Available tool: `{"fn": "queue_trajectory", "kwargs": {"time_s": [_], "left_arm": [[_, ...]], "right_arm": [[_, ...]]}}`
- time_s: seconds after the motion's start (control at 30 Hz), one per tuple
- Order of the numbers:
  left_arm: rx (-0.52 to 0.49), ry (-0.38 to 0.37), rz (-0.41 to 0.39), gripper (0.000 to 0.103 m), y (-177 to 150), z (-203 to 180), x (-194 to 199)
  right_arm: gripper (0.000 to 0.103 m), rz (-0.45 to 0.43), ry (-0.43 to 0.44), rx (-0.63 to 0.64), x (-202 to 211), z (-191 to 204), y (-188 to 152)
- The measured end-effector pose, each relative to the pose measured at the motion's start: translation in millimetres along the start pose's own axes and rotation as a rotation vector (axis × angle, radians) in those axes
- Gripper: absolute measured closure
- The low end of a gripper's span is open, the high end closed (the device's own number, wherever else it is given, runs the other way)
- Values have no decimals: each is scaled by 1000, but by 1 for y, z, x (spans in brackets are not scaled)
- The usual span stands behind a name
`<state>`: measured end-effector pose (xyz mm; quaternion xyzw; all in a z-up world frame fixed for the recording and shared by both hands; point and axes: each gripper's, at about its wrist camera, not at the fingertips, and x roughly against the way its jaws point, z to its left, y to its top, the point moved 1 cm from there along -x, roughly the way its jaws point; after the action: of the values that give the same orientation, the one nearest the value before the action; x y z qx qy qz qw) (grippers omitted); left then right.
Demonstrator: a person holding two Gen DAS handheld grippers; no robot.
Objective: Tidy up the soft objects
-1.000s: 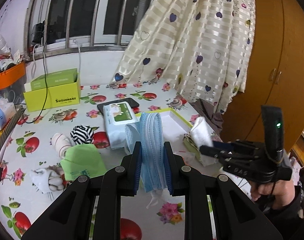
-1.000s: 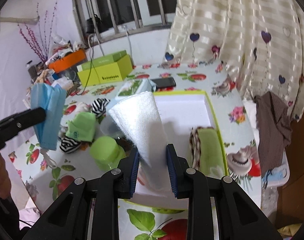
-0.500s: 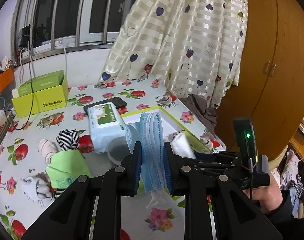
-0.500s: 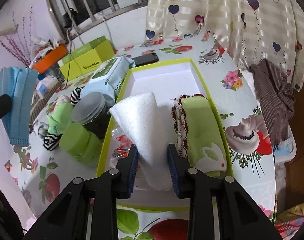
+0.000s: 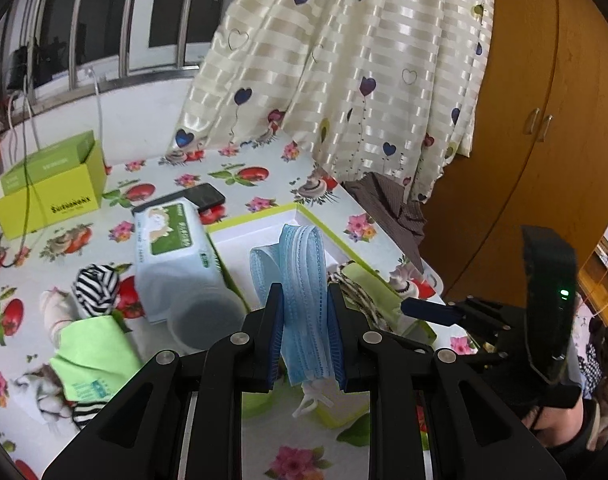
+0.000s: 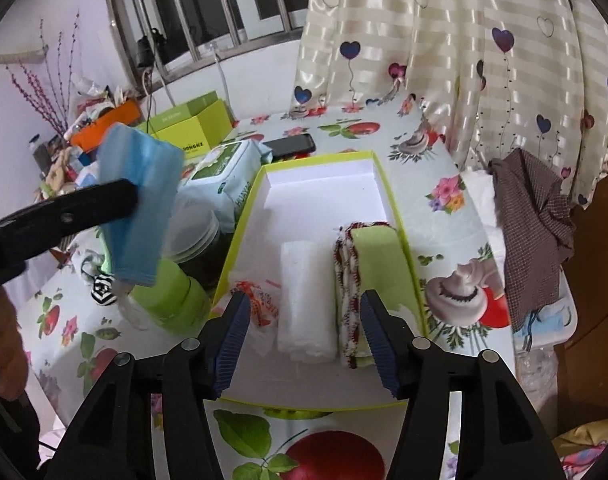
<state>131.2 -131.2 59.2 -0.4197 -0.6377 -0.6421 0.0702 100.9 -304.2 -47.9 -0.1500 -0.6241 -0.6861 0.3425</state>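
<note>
My left gripper [image 5: 304,300] is shut on a stack of blue face masks [image 5: 306,276], held in the air above the table; the masks also show at the left of the right wrist view [image 6: 138,208]. My right gripper [image 6: 304,316] is open and empty above the near end of the green-rimmed white box [image 6: 324,184]. Inside the box lie a folded white cloth [image 6: 304,296], a green towel with a red-and-white edge [image 6: 374,264] and a small printed bag [image 6: 256,300]. The right gripper shows at the right of the left wrist view [image 5: 436,308].
A wet-wipes pack [image 5: 172,248], a phone [image 5: 196,196], striped socks [image 5: 94,284], a green cloth [image 5: 92,356], a lidded jar [image 6: 196,236], a green cup [image 6: 172,296] and a lime carton [image 5: 48,192] lie left of the box. A brown cloth [image 6: 532,232] hangs at the right edge.
My right gripper has opened and let go of the white cloth, which now lies flat in the box beside the green towel. My left gripper still holds the masks and has moved closer to the box.
</note>
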Motion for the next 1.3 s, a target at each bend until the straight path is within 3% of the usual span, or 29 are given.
{"fn": "queue_trajectory", "kwargs": {"time_s": [0.27,0.7,0.87,1.0,1.3], "left_arm": [[55,-32,68,81,3,0,-35],[107,13,130,81,19,9,-86],[126,5,159,70,17,12,-100],[129,-1,145,58,18,13,-94],[124,1,77,58,12,20,-48]], "right_arm": [[46,-1,-25,-22,2,-16,0],[46,3,-35,-26,0,-24,-1],[46,12,-38,-13,-1,-26,-2],[46,32,-38,9,-4,-23,-6],[46,118,-74,92,-25,-5,-12]]}}
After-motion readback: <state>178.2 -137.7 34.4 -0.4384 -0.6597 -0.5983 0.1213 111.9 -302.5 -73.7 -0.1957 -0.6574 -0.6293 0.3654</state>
